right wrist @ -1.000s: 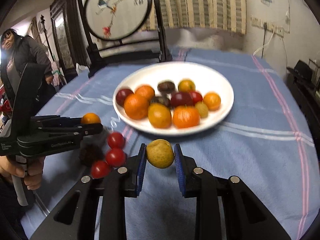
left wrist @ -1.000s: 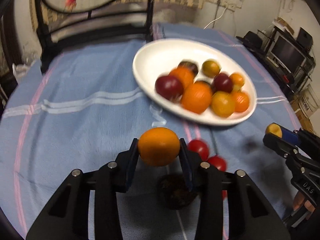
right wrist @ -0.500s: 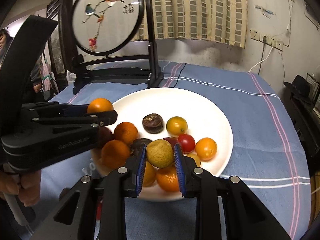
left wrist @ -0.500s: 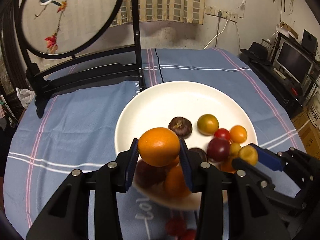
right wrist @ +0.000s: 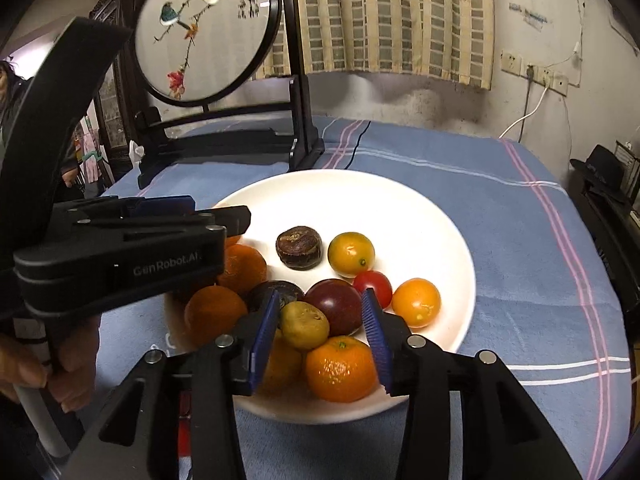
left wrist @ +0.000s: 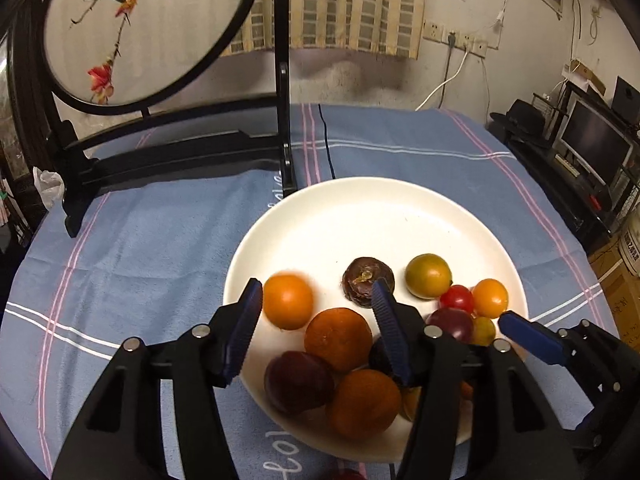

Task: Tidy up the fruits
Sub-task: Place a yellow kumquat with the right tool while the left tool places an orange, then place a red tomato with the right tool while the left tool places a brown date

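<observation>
- Now my orange fruit [left wrist: 288, 301] sits on the white plate [left wrist: 384, 216], blurred, just inside the left pad of my left tongs [left wrist: 318, 330] in the lower middle of the left wrist view; it looks freshly let go and may be rolling.
- My left tongs have just been opening: the jaws stand apart, the right pad well clear of the orange fruit, so nothing is pinched.
- In the right wrist view, the yellow-green fruit [right wrist: 304, 325] lies low in the frame on top of the pile, close against the left pad of my right tongs [right wrist: 320, 330], with a gap to the right pad.
- My right tongs have also just been opening and grip nothing; the yellow-green fruit rests on a tangerine [right wrist: 342, 368] and against a dark plum [right wrist: 338, 306].
- Both dropped fruits lie ahead of and below the tips, so I judge the coming move is a straight pull back toward the bottom of each frame, without sweeping sideways into the pile.
- A red fruit [left wrist: 352, 474] peeks in at the bottom edge of the left wrist view, off the plate on the blue-clothed worktop [left wrist: 152, 264]; it lies nearer my left tongs, I reckon.
</observation>
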Available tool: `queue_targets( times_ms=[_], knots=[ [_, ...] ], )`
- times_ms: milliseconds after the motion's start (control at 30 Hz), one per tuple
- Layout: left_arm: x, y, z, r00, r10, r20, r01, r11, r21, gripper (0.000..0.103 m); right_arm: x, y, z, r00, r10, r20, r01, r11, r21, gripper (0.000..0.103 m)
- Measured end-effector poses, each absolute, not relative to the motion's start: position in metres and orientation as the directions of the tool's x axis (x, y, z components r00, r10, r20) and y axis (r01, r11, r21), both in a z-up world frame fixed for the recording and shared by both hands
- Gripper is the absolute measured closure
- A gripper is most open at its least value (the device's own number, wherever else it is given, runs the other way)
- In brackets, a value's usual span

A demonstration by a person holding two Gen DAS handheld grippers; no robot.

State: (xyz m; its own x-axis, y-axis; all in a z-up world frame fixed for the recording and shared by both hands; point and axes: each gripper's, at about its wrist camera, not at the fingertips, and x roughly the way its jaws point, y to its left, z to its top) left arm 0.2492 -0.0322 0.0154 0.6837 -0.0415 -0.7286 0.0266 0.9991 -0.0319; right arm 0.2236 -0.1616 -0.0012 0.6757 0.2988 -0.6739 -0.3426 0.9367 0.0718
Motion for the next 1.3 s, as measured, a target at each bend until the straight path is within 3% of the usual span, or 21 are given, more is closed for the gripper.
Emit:
queue_targets(
  times_ms=[267,767,900,1067,1300],
  knots=[
    [0.220,-0.027,0.032,0.716,-0.046,-0.697,0.029,0.999,-0.037,0.043,0.192,-0.167,0.014,0.706,0.294,-0.644,-0.352,0.935,0.041,0.051],
    [0.139,-0.019,0.045,0.750,-0.056,-0.659,0.054,0.998,-0.023,0.042,0.127,-0.163,0.018,0.691,0.315,-0.651,-0.388,0.921,0.034,0.050],
    [0.123,-0.012,0.045,0.753,-0.058,-0.656,0.052,0.998,-0.029,0.041,0.116,-0.156,0.013,0.669,0.326,-0.668,-0.405,0.914,0.041,0.050],
    [0.106,0.000,0.040,0.753,-0.052,-0.656,0.046,0.999,-0.026,0.031,0.102,-0.142,-0.001,0.606,0.362,-0.708,-0.449,0.891,0.070,0.046],
    [0.083,0.045,0.020,0.748,-0.012,-0.664,-0.010,1.000,-0.029,0.029,0.090,-0.113,-0.029,0.490,0.379,-0.785,-0.525,0.847,0.082,0.045]
  ],
)
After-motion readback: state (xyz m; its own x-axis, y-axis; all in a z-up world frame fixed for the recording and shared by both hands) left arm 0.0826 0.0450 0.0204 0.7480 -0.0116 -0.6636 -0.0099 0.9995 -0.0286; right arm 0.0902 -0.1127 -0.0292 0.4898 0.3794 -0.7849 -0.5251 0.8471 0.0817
